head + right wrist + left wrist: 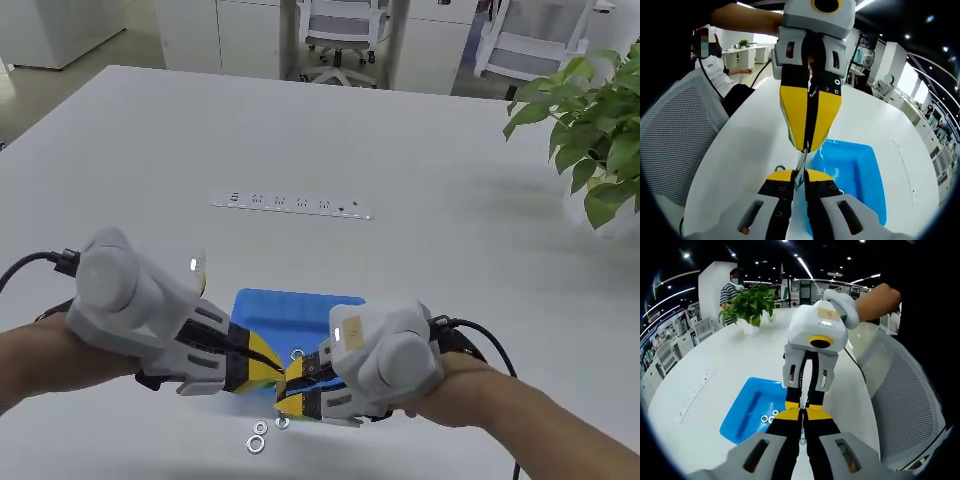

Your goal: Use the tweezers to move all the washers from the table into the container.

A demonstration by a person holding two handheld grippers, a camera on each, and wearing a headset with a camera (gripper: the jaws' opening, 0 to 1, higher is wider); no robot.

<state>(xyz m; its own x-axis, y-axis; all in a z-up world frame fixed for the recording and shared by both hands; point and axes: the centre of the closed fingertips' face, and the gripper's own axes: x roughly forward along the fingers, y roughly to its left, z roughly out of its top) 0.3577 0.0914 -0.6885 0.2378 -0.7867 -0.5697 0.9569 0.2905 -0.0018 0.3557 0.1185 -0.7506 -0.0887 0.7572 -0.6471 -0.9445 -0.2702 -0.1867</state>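
Both sets of jaws are squeezed tight here. My left gripper [268, 362] and right gripper [298, 385] meet tip to tip, each pinching the tweezers [801, 167] over the blue container's [290, 310] near edge. Three washers [258, 438] sit on the table [400, 150] just in front of it, and a few more lie inside.

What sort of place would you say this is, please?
Probably an open-plan office or lab: a large white table with a power strip on it, office chairs beyond, and a potted plant.
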